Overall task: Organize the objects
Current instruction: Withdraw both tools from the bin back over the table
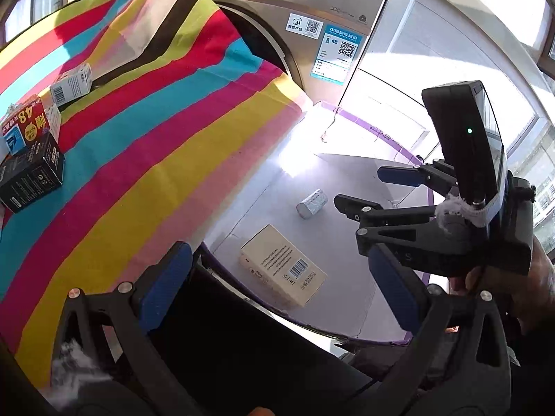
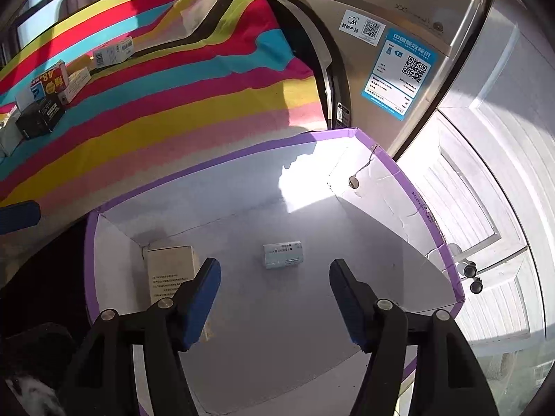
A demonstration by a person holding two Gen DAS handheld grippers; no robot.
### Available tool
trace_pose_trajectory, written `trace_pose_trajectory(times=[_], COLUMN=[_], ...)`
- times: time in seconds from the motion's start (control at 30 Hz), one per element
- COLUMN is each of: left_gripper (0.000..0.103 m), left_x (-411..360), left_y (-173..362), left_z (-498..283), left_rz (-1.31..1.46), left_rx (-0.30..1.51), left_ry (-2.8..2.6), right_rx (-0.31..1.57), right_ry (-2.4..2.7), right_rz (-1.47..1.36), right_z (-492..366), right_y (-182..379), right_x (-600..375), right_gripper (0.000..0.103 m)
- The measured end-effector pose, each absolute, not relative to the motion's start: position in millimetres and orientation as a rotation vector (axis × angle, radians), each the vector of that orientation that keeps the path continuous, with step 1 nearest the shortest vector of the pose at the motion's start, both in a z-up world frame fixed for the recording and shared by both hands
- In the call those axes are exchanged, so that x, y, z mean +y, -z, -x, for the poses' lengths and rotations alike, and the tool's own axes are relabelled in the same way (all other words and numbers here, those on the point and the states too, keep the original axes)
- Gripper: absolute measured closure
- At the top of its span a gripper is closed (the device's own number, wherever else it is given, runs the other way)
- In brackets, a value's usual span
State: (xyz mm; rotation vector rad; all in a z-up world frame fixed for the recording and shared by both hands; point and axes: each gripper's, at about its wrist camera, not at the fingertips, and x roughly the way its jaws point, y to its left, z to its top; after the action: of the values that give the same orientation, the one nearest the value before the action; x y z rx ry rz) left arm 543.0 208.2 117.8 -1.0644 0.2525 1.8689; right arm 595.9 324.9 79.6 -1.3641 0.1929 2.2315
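A white cardboard box with a purple rim (image 2: 430, 222) stands open beside the striped cloth. On its floor lie a cream carton (image 2: 171, 267) in the near left corner and a small silvery pack (image 2: 282, 254) in the middle. My right gripper (image 2: 275, 279) hangs over the box floor, open, with the pack lying below and beyond its fingertips. In the left wrist view the same pack (image 1: 312, 204) lies just left of the right gripper (image 1: 366, 190). My left gripper (image 1: 277, 251) is open and holds nothing, above the cream carton (image 1: 282, 270).
A striped cloth (image 1: 156, 131) covers a raised surface on the left. On it sit a white box (image 1: 71, 85), a red and blue box (image 1: 24, 124) and a black box (image 1: 31, 173). A washing machine (image 1: 329, 10) stands behind. A hand (image 1: 520, 291) holds the right gripper.
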Motion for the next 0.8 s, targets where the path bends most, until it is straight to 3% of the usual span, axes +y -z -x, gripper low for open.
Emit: trace_pose_trajectory(times=[0.43, 0.8], left_gripper=[0.001, 0.001], left_x=[138.4, 29.3], left_y=[-135.5, -136.2], left_z=[-510.7, -481.8], left_rz=[1.051, 1.073], left_rx=[0.037, -0.229], left_ry=[-2.027, -2.277], right_rx=[0.132, 0.079], right_ry=[-2.317, -2.394], right_rz=[1.369, 1.387], right_z=[-575.7, -556.0], right_y=[-94.7, -99.6], right_x=[295.4, 268.9], right_gripper=[0.033, 0.031])
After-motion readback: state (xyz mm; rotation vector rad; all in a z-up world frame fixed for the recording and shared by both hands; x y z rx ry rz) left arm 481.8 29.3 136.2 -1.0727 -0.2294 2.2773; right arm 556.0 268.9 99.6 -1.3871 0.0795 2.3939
